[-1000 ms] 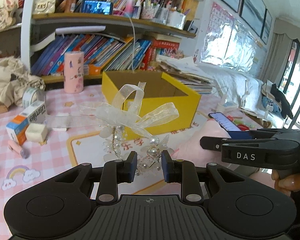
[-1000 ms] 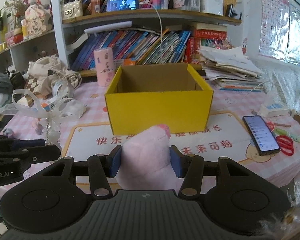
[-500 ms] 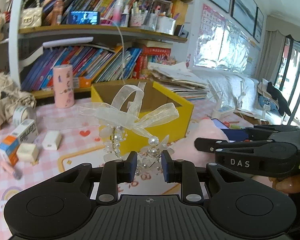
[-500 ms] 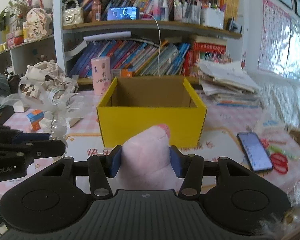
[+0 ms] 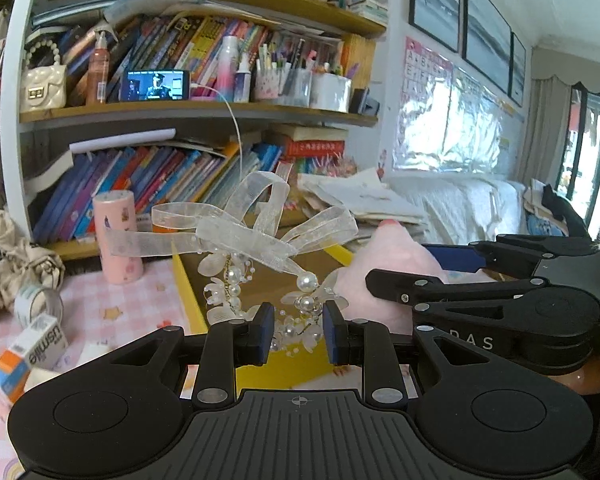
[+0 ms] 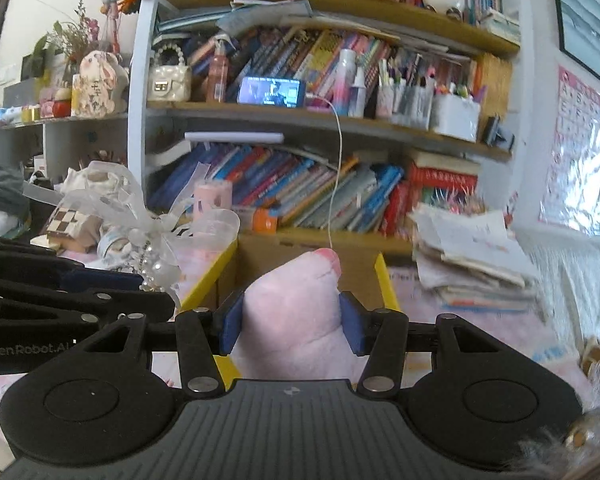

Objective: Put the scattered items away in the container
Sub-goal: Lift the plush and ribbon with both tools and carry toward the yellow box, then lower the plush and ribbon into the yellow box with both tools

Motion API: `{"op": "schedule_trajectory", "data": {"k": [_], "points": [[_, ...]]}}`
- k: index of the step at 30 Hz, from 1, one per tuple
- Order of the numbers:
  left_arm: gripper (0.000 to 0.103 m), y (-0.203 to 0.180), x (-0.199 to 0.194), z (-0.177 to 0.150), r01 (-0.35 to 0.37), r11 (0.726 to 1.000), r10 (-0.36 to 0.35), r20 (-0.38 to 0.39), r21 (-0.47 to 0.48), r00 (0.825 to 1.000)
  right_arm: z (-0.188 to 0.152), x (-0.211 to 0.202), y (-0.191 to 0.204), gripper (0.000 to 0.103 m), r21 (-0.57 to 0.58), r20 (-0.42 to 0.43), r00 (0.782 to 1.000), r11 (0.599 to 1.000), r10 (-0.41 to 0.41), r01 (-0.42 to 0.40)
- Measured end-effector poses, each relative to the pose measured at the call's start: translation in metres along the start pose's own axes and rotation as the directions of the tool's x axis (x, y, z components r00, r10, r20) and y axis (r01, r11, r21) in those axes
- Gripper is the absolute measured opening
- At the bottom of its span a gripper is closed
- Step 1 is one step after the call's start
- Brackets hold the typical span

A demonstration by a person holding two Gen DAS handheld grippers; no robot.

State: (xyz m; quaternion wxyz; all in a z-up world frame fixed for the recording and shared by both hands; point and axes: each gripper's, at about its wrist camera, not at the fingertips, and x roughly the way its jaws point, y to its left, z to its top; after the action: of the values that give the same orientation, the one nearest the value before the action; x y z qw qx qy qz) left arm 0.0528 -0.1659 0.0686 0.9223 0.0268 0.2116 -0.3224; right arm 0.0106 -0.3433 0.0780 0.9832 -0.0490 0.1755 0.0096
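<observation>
Left gripper (image 5: 294, 332) clamps a pearl-and-ribbon hairpiece (image 5: 256, 248), held above the yellow box (image 5: 188, 292). Right gripper (image 6: 292, 328) squeezes a pink plush toy (image 6: 296, 304) over the same box's open top.

A home study: crammed bookshelf (image 6: 300, 184), pink checked tablecloth (image 5: 112, 300).

**Pink checked table, crowded at the back**

The table (image 5: 112, 300) wears a pink checked cloth. On it stand a yellow box (image 5: 188, 292), a pink cylinder (image 5: 118, 236), a tape roll (image 5: 38, 304) and a small carton (image 5: 28, 356). A crumpled cloth bag (image 5: 8, 256) and a paper stack (image 6: 472, 256) rest there too.
</observation>
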Motion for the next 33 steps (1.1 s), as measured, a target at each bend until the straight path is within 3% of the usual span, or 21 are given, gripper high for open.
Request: {"op": "schedule_trajectory", "data": {"k": [9, 20, 28, 33], "points": [[0.024, -0.003, 0.034, 0.017, -0.079, 0.996, 0.079, 0.009, -0.036, 0.997, 0.020, 0.040, -0.037, 0.048, -0.026, 0.026, 0.998, 0.998, 0.058, -0.057], [0.025, -0.009, 0.075, 0.028, -0.187, 0.981, 0.186, -0.026, -0.048, 0.982, 0.020, 0.088, -0.073, 0.048, -0.014, 0.000, 0.989, 0.989, 0.148, -0.148], [0.025, -0.005, 0.103, 0.032, -0.214, 0.976, 0.211, -0.074, -0.036, 0.975, 0.017, 0.117, -0.086, 0.048, -0.001, -0.022, 0.982, 0.982, 0.187, -0.187], [0.025, -0.001, 0.120, 0.027, -0.220, 0.975, 0.214, -0.132, -0.037, 0.968, 0.012, 0.138, -0.087, 0.048, 0.005, -0.080, 0.974, 0.977, 0.214, -0.214]]}}
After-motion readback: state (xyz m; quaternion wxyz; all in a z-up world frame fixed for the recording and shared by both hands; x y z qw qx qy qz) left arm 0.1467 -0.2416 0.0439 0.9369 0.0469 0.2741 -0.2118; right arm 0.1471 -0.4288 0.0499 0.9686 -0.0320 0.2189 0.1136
